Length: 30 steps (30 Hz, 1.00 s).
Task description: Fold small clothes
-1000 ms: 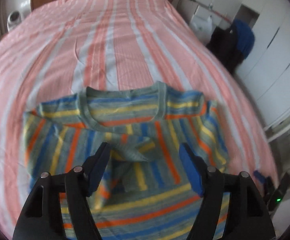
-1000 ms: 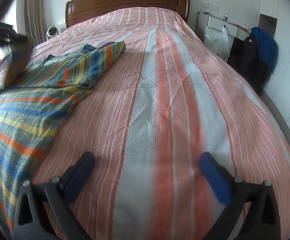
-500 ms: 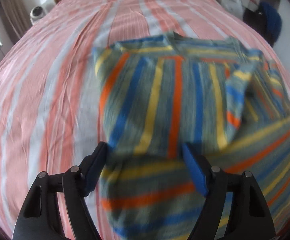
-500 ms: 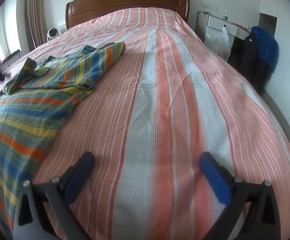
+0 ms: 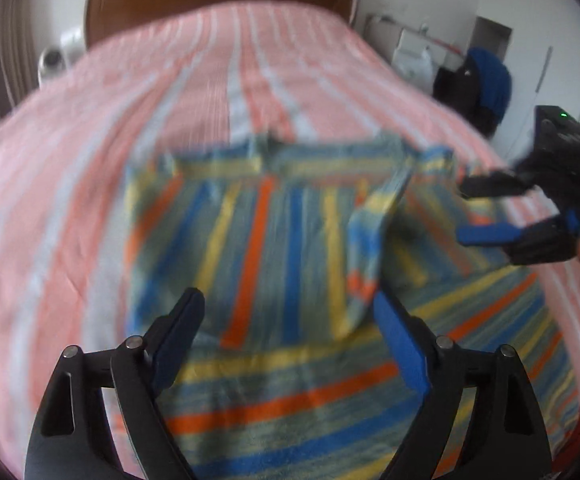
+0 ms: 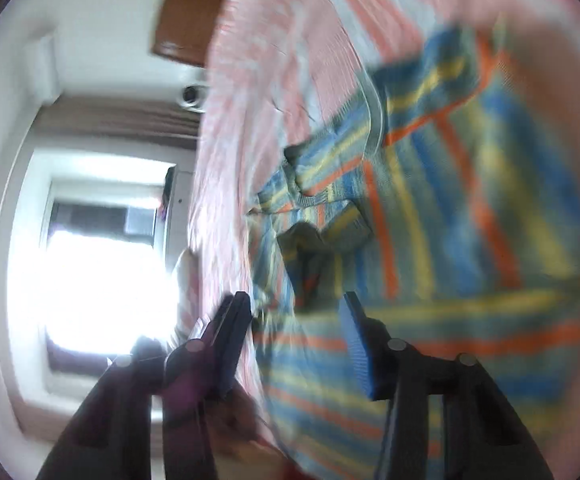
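A small sweater with blue, yellow and orange stripes (image 5: 274, 240) lies on the pink striped bedspread (image 5: 90, 160), one side folded over its middle with a sleeve (image 5: 369, 236) on top. My left gripper (image 5: 286, 328) is open and empty just above the sweater's lower part. My right gripper (image 5: 465, 212) is open, rolled sideways, over the sweater's right side. In the right wrist view the right gripper (image 6: 295, 320) hangs open over the sweater (image 6: 469, 208), holding nothing. Both views are blurred.
A wooden headboard (image 5: 218, 0) stands at the far end of the bed. A dark bag with a blue garment (image 5: 477, 84) sits by white cabinets on the right. A bright window (image 6: 102, 264) lies to the left of the bed.
The left gripper has pulled back and risen, still open. The right gripper has swung in from the bare bedspread, rolled sideways, and now hovers over the sweater's right side.
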Tool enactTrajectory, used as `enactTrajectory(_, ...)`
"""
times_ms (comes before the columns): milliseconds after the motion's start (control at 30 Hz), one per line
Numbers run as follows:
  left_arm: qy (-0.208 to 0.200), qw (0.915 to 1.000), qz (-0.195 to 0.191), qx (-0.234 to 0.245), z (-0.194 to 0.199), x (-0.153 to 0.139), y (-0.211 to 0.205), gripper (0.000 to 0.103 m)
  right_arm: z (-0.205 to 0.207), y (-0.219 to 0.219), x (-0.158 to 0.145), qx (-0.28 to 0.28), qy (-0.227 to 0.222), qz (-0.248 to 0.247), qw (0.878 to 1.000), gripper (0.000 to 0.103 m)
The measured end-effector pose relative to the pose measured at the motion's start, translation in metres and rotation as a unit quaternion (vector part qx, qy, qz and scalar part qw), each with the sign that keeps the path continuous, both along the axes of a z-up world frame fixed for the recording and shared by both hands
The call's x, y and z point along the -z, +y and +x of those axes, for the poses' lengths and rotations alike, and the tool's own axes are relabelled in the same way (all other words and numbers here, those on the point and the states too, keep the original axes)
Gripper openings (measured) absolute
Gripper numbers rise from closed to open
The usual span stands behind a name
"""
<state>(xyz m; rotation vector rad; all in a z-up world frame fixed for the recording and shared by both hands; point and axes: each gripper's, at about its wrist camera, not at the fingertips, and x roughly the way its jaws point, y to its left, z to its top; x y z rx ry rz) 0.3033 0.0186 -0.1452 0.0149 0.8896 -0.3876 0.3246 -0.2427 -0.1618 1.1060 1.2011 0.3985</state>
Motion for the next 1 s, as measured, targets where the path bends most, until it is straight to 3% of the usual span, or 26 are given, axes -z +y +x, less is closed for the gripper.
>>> enactTrajectory(100,-0.012,0.9993,-0.035,0.001,-0.013,0.01,0.014,0.09,0.012,0.011,0.043,0.051,0.051,0.005,0.997,0.044)
enactTrajectory(200,-0.009,0.9992,-0.039,0.006,-0.007,0.014,0.009,0.093,0.015,0.007,0.057,0.113,0.034,0.03,0.993,0.029)
enactTrajectory(267,-0.015,0.9994,-0.029,0.008,-0.01,0.014,0.005,0.094,0.02,0.005,0.058,0.125,0.024,0.023,0.992,0.009)
enactTrajectory(300,-0.017,0.9994,-0.027,0.009,-0.01,0.012,0.006,0.095,0.024,0.004,0.052,0.122,0.011,0.008,0.992,0.004)
enactTrajectory(367,-0.02,0.9994,-0.028,0.009,-0.009,0.014,0.007,0.095,0.034,0.002,0.025,0.094,-0.052,-0.057,0.993,0.004)
enactTrajectory(433,-0.021,0.9993,-0.031,0.01,-0.01,0.014,0.007,0.096,0.043,-0.001,-0.003,0.066,-0.099,-0.177,0.977,0.004)
enactTrajectory(533,-0.023,0.9994,-0.025,0.01,-0.011,0.014,0.006,0.096,0.052,-0.004,-0.01,0.016,-0.089,-0.301,0.949,0.012)
enactTrajectory(600,-0.025,0.9994,-0.02,0.01,-0.01,0.014,0.004,0.097,0.048,-0.003,-0.016,0.001,-0.089,-0.326,0.941,0.022)
enactTrajectory(667,-0.025,0.9995,-0.018,0.01,-0.009,0.015,0.004,0.097,0.039,-0.001,-0.028,-0.004,-0.107,-0.292,0.95,0.022)
enactTrajectory(700,-0.026,0.9995,-0.018,0.01,-0.009,0.014,0.004,0.097,0.033,0.006,-0.034,-0.014,-0.102,-0.257,0.961,0.026)
enactTrajectory(800,-0.025,0.9995,-0.016,0.009,-0.009,0.013,0.003,0.097,0.018,0.007,-0.021,-0.014,-0.047,-0.196,0.979,0.059)
enactTrajectory(900,-0.026,0.9996,-0.008,0.008,-0.01,0.014,0.001,0.097,0.013,0.005,0.005,0.0,-0.003,-0.189,0.982,0.054)
enactTrajectory(967,-0.028,0.9996,-0.001,0.007,-0.01,0.014,0.0,0.097,0.018,0.001,0.013,0.014,-0.014,-0.179,0.984,0.043)
enactTrajectory(1000,-0.025,0.9997,0.004,0.007,-0.01,0.013,-0.001,0.097,0.021,0.001,0.016,0.014,-0.018,-0.175,0.984,0.032)
